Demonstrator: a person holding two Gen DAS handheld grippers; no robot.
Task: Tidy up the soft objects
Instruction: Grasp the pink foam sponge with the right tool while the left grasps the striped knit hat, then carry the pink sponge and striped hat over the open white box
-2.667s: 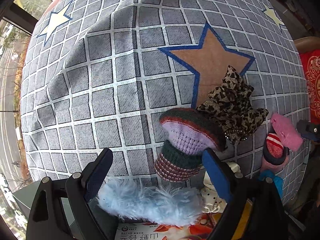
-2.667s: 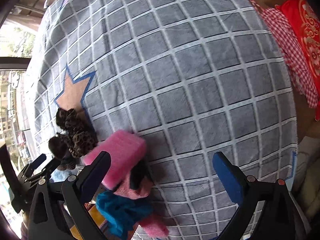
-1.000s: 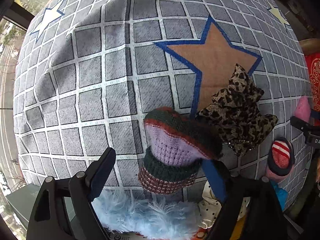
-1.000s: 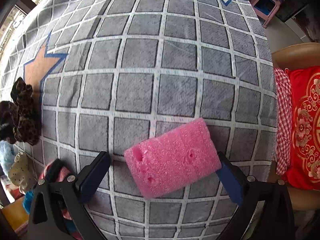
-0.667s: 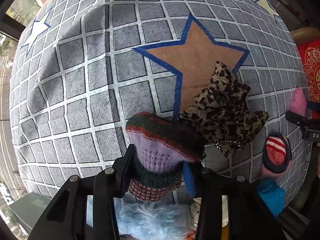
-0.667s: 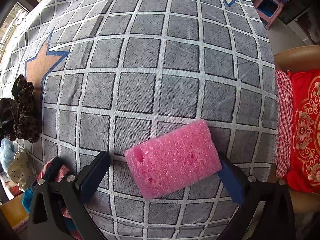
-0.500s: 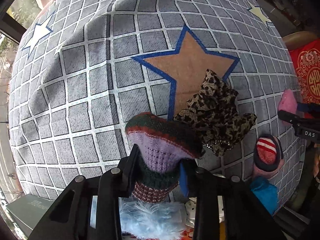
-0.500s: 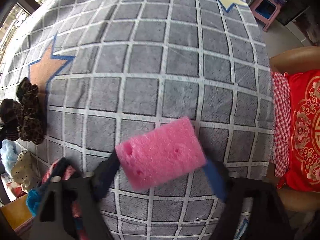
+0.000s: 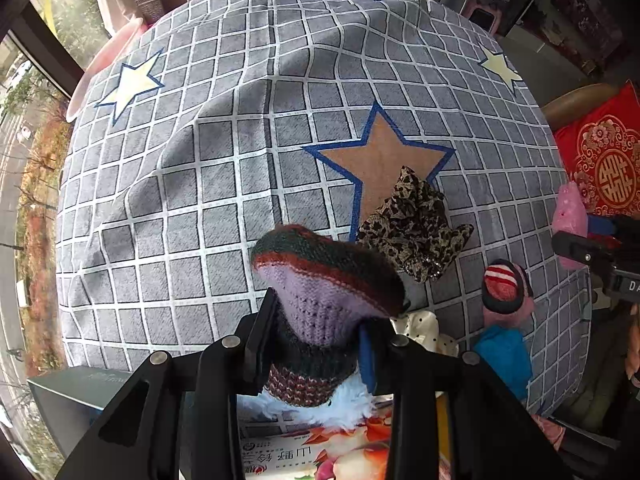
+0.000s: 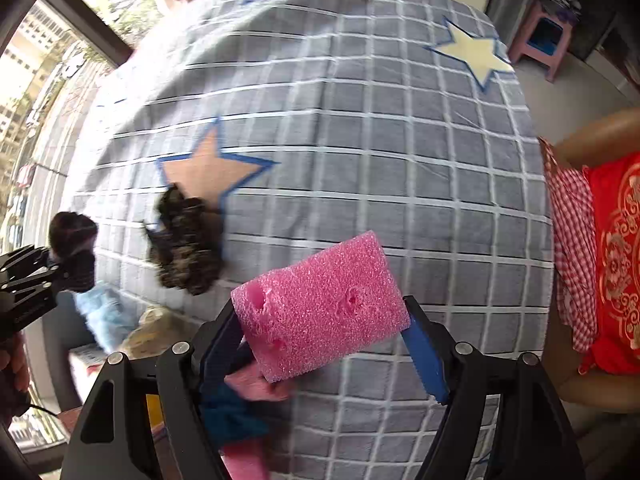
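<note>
My left gripper is shut on a knitted hat, purple with dark green and red bands, and holds it lifted above the grey checked cloth. My right gripper is shut on a pink foam block and holds it above the cloth. A leopard-print cloth lies by the orange star; it also shows in the right wrist view. The foam block and the right gripper show at the right edge of the left wrist view.
A light blue fluffy item, a dotted cream cloth, a pink sock with a striped toe and a blue cloth lie at the near table edge. A red cushion sits on a chair at the right.
Both grippers have shut, the left on the knitted hat and the right on the pink foam block, and both have lifted their objects off the cloth.
</note>
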